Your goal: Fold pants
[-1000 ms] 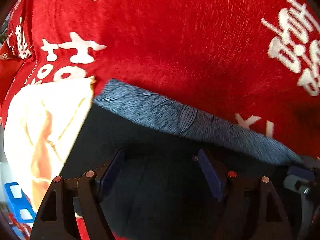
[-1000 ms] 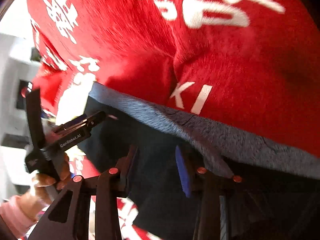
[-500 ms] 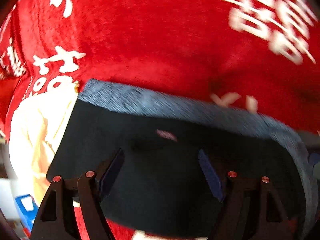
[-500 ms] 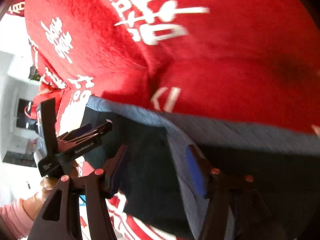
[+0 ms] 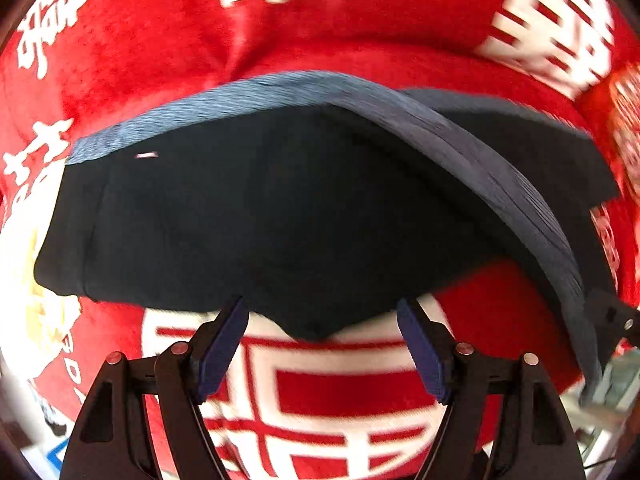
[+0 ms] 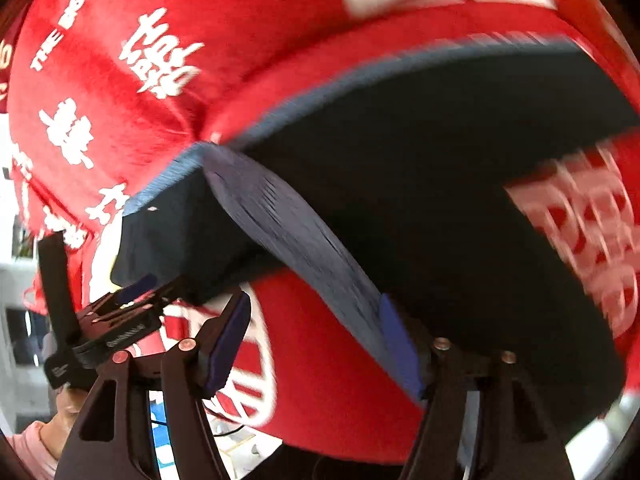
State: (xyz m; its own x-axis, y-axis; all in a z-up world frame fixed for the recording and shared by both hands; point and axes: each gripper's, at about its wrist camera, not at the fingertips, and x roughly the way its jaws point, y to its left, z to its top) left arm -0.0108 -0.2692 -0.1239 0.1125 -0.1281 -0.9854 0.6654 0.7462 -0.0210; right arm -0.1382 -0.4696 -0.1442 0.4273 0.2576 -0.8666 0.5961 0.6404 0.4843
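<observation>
Dark navy pants [image 5: 280,208] with a grey-blue waistband [image 5: 280,84] lie spread on a red cloth [image 5: 320,28] printed with white characters. My left gripper [image 5: 322,308] points down over the pants' near edge, open, with nothing between its pads. In the right wrist view the pants [image 6: 440,200] lie to the right, and a stretch of waistband [image 6: 288,232] runs down to the right finger of my right gripper [image 6: 314,304]. Its jaws are opening, and the band rests against that finger without being pinched. The left gripper [image 6: 132,296] shows at the left.
The red cloth [image 6: 240,40] covers nearly all of both views and bulges in folds behind the pants. A hand and pink sleeve [image 6: 32,440] hold the left gripper. Beyond the cloth's near edge are blue and white items [image 5: 60,452].
Both grippers have drawn back off the pants, which now show almost whole. The right jaws, earlier pinched on the waistband, have spread apart. The left jaws stay open.
</observation>
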